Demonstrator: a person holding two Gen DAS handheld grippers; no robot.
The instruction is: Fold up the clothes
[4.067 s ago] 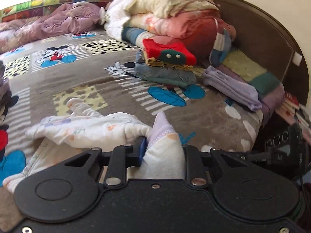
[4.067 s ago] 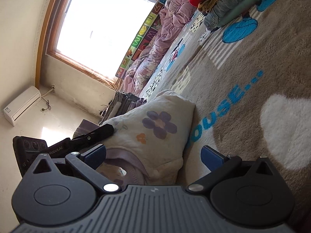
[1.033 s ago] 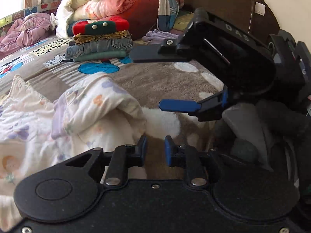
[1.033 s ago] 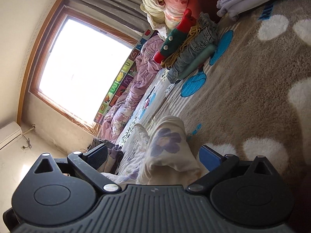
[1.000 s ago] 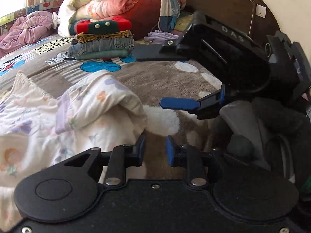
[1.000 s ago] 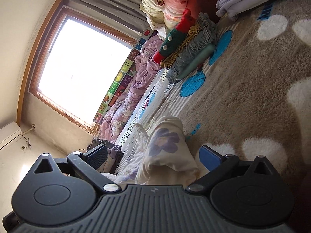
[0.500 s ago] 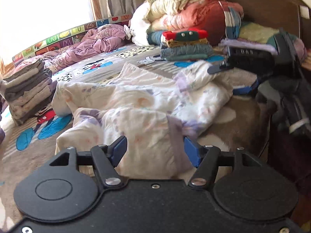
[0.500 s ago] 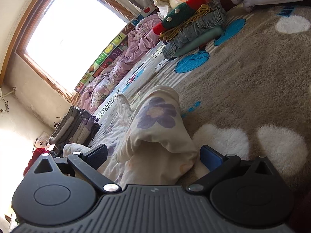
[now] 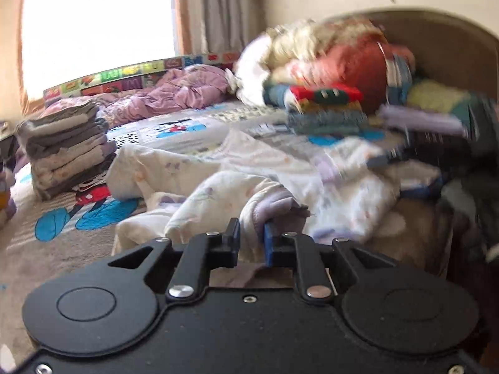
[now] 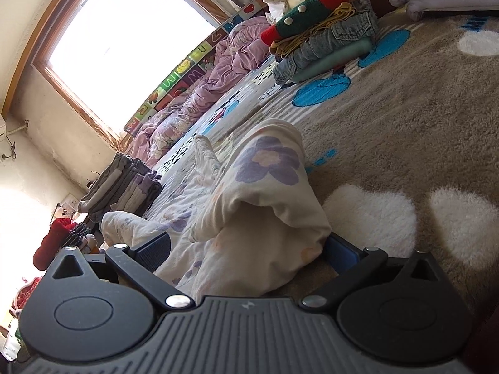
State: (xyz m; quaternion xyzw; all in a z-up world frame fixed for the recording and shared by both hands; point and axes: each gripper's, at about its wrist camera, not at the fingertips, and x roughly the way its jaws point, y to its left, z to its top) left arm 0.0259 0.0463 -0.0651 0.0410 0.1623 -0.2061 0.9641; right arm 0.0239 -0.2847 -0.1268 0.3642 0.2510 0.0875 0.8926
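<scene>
Jaws of the left gripper (image 9: 252,238) are closing on a fold of the floral garment (image 9: 315,180) lying on the blanket (image 10: 405,118). Right gripper (image 10: 246,246) stands wide open around it.

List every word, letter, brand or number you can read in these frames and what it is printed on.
"U": a tile of the alphabet strip under the window, right wrist view.
"M": another tile on the same strip, lower down. It is tilted, so it may be a "W".
Other tiles: too small or skewed to read. In the left wrist view the whole strip is blurred.
Blue lettering on the blanket: cut off, unreadable.
</scene>
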